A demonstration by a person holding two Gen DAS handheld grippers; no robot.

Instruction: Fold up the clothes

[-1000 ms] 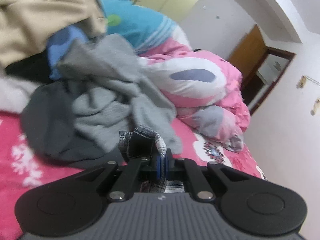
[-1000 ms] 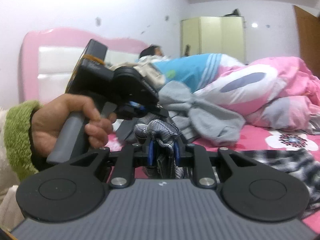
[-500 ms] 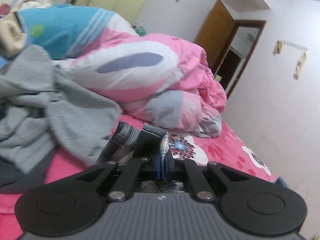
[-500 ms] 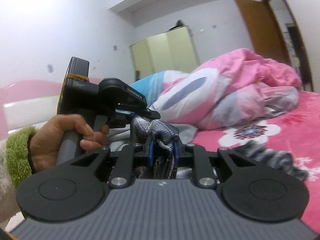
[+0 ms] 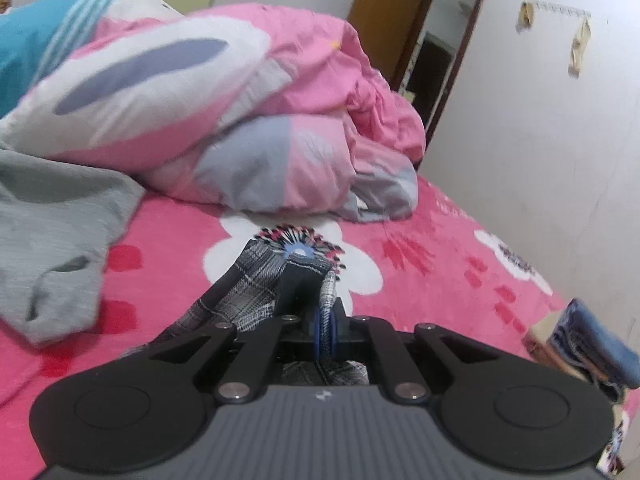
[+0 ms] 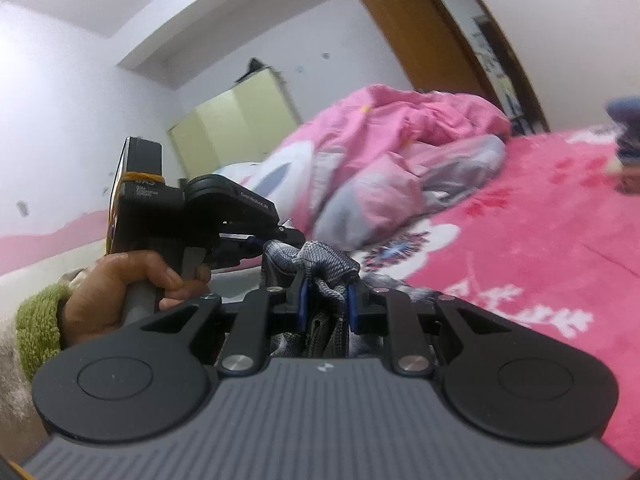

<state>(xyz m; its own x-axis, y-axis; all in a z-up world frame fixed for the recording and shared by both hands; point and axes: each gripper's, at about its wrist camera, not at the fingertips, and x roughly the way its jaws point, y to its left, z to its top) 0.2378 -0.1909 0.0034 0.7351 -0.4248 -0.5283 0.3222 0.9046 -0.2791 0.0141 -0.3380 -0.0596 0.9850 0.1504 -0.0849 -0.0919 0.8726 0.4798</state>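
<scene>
Two grippers hold one plaid garment (image 5: 256, 292) above the pink sheet (image 5: 420, 280). The left gripper (image 5: 325, 320) has its jaws pressed nearly together on a thin edge of the cloth, which fans out ahead and to the left of its pads. The right gripper (image 6: 325, 300) has its jaws set slightly apart, clamped on a thicker bunched wad of the same garment (image 6: 320, 268), with more fabric hanging down between the fingers. In the right view the left hand (image 6: 120, 292) and its gripper sit just beside the right one, so the two grip points are close together. Risk 1: the thin left-hand edge may slip out if the cloth is pulled taut, since little fabric appears to lie between the pads. Risk 2: the bunched right-hand grip may catch more than one layer, giving a crooked fold line. Risk 3: the grey garment (image 5: 52, 240) lies near on the left and the quilt (image 5: 240, 120) lies behind; dragged cloth could snag either. Blur makes the hanging length of the garment hard to judge, so it may trail and crease on the sheet when laid down.
</scene>
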